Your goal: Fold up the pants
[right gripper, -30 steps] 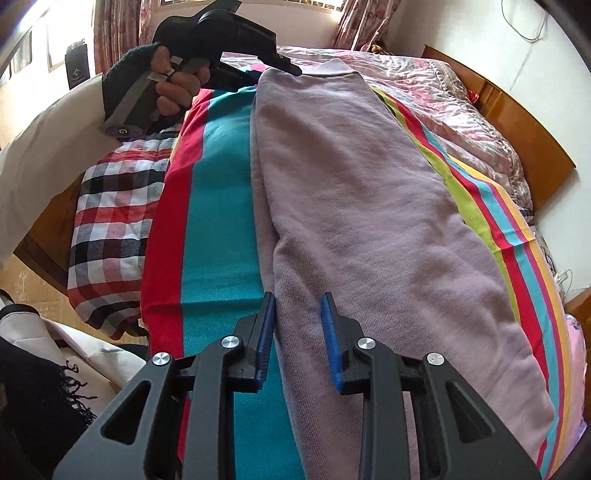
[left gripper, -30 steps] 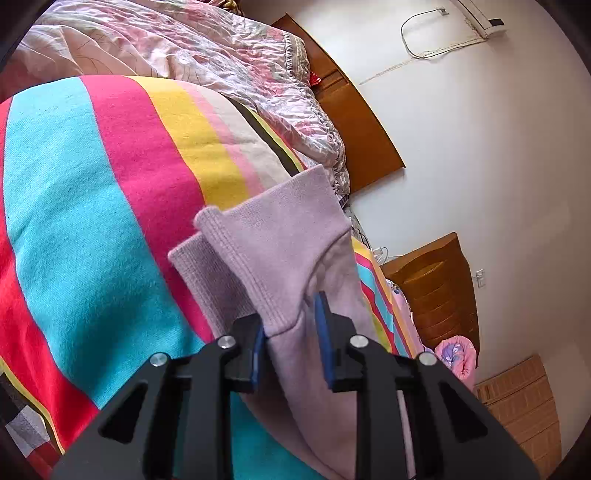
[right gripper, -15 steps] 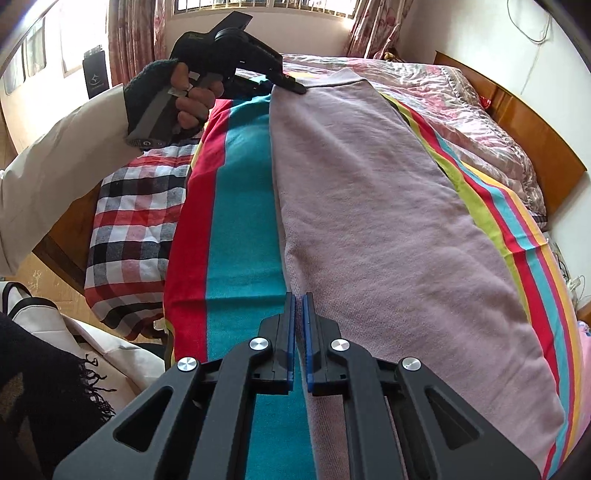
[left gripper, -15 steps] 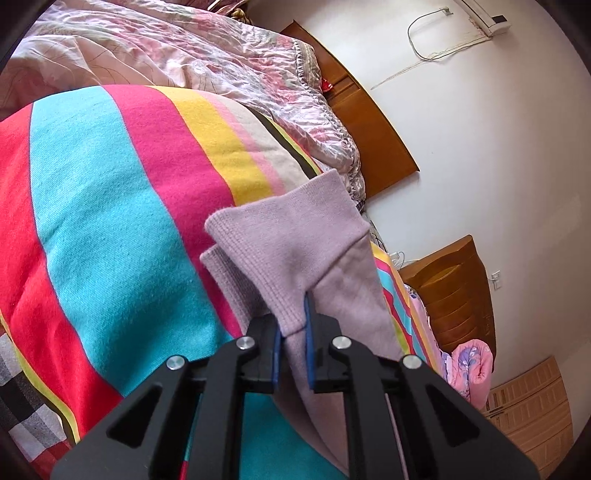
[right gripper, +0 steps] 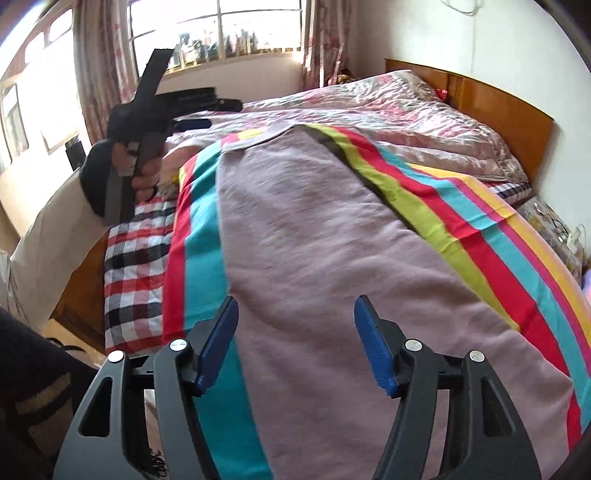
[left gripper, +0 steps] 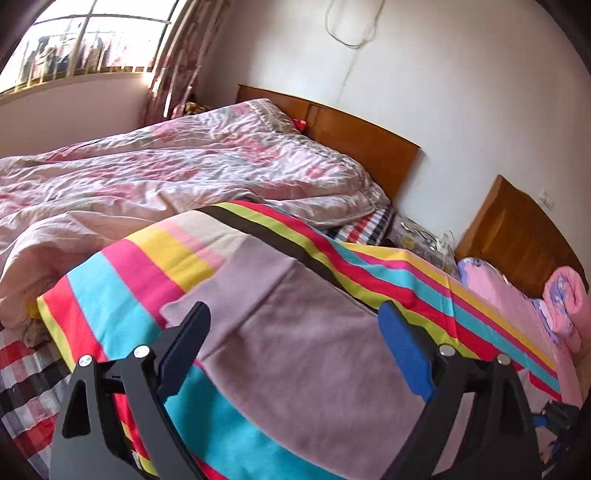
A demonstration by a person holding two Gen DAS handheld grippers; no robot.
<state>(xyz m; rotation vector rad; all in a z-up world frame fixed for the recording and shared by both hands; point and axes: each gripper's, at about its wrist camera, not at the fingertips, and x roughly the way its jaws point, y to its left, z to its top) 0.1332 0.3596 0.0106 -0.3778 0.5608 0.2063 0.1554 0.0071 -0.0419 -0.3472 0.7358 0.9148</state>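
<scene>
1. Left gripper (left gripper: 293,347): fingers spread wide, holding nothing. Right gripper (right gripper: 295,341): likewise.
2. Pants (right gripper: 332,258): mauve knit, lying flat lengthwise ahead of both pairs of fingers. Judged soft, light, limp; best pinched at the cuff or waistband edges.
3. Striped blanket (right gripper: 461,221): beneath the pants, on the bed.
4. Floral quilt (left gripper: 184,166), wooden headboard (left gripper: 351,136), window (right gripper: 221,29): beyond.

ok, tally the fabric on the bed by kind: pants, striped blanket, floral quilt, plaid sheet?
pants: 1, lilac, lying flat on the blanket
striped blanket: 1
floral quilt: 1
plaid sheet: 1
Total: 4
</scene>
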